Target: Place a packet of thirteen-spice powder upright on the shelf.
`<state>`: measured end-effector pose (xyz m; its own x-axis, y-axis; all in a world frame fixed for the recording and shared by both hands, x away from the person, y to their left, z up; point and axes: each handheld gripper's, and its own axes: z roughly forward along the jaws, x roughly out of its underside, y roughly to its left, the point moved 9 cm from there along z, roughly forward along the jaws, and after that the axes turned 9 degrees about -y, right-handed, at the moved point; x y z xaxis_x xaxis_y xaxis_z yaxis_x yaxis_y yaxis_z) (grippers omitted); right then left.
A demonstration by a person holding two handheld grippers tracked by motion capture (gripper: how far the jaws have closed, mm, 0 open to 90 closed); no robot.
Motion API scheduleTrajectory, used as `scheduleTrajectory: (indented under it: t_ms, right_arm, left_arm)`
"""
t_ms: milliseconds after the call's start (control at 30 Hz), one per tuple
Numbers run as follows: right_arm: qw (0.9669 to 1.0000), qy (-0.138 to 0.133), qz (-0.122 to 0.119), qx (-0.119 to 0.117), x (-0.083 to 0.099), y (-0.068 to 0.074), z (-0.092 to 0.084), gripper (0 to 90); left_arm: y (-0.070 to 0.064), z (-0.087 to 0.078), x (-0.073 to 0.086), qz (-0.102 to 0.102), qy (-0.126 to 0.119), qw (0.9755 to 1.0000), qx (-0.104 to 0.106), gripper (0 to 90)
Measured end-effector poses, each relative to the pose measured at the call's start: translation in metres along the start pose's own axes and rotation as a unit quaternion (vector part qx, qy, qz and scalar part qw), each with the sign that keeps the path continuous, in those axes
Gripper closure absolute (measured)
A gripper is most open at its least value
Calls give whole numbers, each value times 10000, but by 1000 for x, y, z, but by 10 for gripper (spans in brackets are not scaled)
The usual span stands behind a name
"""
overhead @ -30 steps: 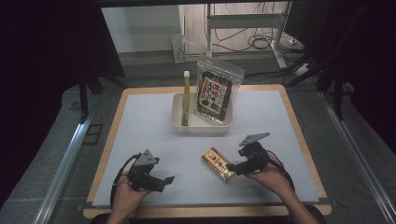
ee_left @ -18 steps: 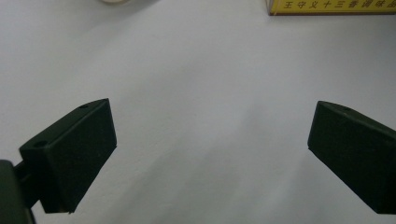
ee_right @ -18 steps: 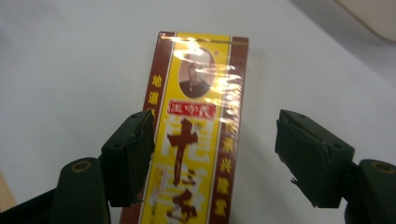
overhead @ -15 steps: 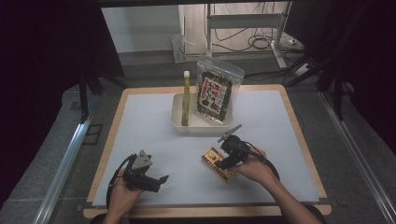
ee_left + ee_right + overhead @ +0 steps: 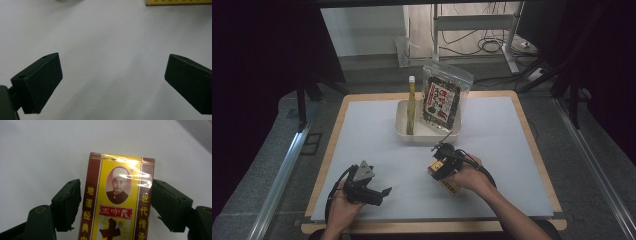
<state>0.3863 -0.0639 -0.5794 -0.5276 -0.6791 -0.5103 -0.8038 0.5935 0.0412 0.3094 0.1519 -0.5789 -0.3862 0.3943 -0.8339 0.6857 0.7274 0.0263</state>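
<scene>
A yellow and maroon box [image 5: 117, 182] with a portrait lies flat on the white mat. My right gripper [image 5: 116, 203] straddles it. The right pad sits at the box's edge and a thin gap shows at the left pad. Its jaws have just been opening a little, with the box between them. In the high view the right gripper [image 5: 439, 167] is over the box [image 5: 453, 186], right of the mat's middle. My left gripper [image 5: 382, 192] rests near the front left, open wide over bare mat [image 5: 110, 45]. The box's edge [image 5: 178, 2] peeks in at the top of its view.
A cream tub [image 5: 404, 134] stands at the back middle of the mat. It holds a thin yellow bottle [image 5: 411, 107] and a leaning snack bag [image 5: 441, 102]. A wooden border [image 5: 337, 145] frames the mat. Dark floor and metal rails lie beyond.
My right gripper has moved left and slightly toward the tub, coming over the box so its jaws now flank it. The left gripper has stayed put.
</scene>
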Motion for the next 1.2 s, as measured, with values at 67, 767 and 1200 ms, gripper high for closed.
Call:
scheduleTrajectory:
  t_ms: [67,767,1200]
  right_arm:
    - [10000,67,-29,65,0,0,3,270]
    - [9999,-142,-64,76,-9,2,-1,325]
    - [9895,-1442,-117,50,-33,-3,-33,325]
  left_arm:
    - [0,0,0,-3,2,10000,9,15]
    - [-10,1,-5,-267,60,9994,197,41]
    - [-17,-2,-18,-806,-309,9953,436,69]
